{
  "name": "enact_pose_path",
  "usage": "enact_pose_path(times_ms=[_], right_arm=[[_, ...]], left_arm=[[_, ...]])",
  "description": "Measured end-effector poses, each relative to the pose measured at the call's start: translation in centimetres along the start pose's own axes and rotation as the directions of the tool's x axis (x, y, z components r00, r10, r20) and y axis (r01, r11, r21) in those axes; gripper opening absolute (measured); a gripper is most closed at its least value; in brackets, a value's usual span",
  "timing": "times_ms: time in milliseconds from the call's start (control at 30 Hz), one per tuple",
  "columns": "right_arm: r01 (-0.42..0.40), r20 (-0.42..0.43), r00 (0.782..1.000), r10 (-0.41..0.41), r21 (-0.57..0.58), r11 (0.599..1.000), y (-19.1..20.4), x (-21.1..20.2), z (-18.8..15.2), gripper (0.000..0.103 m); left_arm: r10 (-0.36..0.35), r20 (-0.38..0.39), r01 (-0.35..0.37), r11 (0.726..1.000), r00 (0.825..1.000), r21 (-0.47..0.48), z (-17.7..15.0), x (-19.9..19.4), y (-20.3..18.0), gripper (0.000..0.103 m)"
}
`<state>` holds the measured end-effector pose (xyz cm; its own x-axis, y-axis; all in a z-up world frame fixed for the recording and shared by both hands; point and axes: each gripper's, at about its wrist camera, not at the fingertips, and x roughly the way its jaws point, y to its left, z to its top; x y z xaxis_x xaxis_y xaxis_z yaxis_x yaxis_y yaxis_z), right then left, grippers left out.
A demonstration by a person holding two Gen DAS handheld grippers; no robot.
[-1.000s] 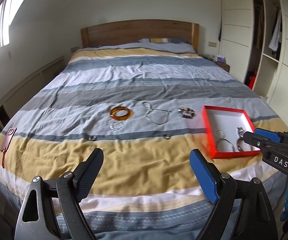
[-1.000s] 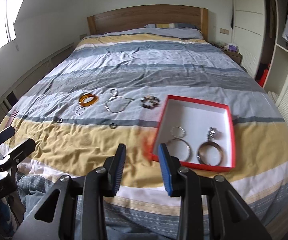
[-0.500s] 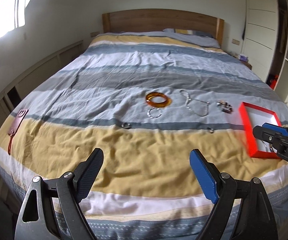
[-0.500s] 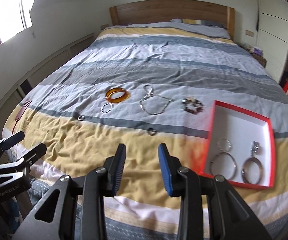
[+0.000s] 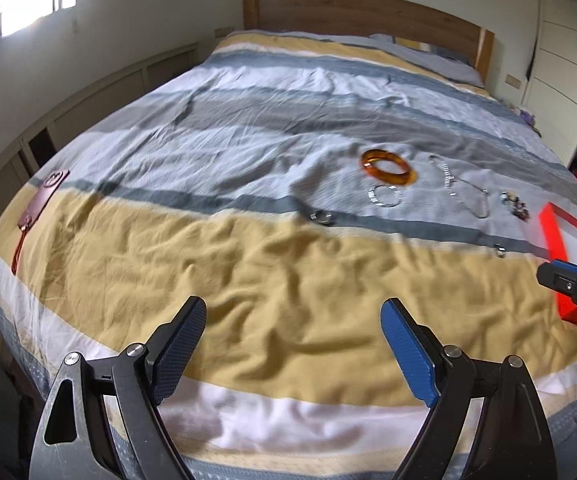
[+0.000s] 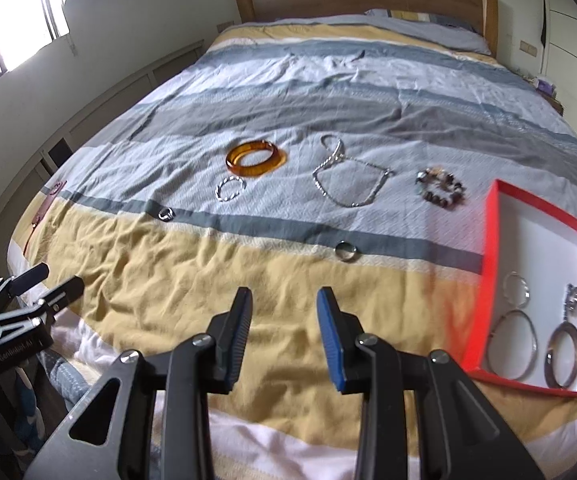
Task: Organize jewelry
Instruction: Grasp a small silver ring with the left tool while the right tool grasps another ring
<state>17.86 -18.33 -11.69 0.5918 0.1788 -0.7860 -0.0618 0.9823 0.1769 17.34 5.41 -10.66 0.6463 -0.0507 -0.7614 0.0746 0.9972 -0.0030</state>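
Both views have swung left vs 1 s ago; red box (image 6: 497, 216) now sits far right on the bed (image 6: 288, 80). Left hand-held gripper (image 5: 292, 340) is spread wide & empty, right hand-held gripper (image 6: 284, 316) half open, empty, above the yellow stripe. Amber bangle (image 6: 256, 159), chain (image 6: 348, 184), rings lie outside the box.

My left gripper (image 5: 292, 342) has its 2 fingers spread wide, holding nothing. My right gripper (image 6: 284, 334) is empty too, jaws parted but with a much narrower gap, both pointing forward.
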Motion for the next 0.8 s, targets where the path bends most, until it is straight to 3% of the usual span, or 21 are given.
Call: enact_pose_path(times_ms=[167,467,600,800], right_arm=[[0.013,-0.019,1.0,-0.013,0.0,1.0,-0.6,2.6,0.8,0.032],[0.062,-0.043,0.997,-0.059,0.079,0.995,-4.2,6.1,2.0,0.032],[0.057,-0.053,0.997,-0.053,0.087,0.995,-5.1,7.2,2.1,0.032],[0.037,-0.064,0.997,-0.032,0.075,0.997,-5.3,8.9,2.0,0.032]], left_arm=[[-0.031,-0.023,0.031,0.999,0.999,-0.03,0.9,2.4,1.1,0.088],[-0.103,-0.051,0.103,0.995,0.993,0.007,4.3,7.4,-0.6,0.087],[-0.12,-0.077,0.121,0.993,0.99,0.001,5.6,10.2,-0.9,0.074],[-0.1,-0.116,0.1,0.995,0.988,-0.001,6.2,13.5,-0.7,0.068]])
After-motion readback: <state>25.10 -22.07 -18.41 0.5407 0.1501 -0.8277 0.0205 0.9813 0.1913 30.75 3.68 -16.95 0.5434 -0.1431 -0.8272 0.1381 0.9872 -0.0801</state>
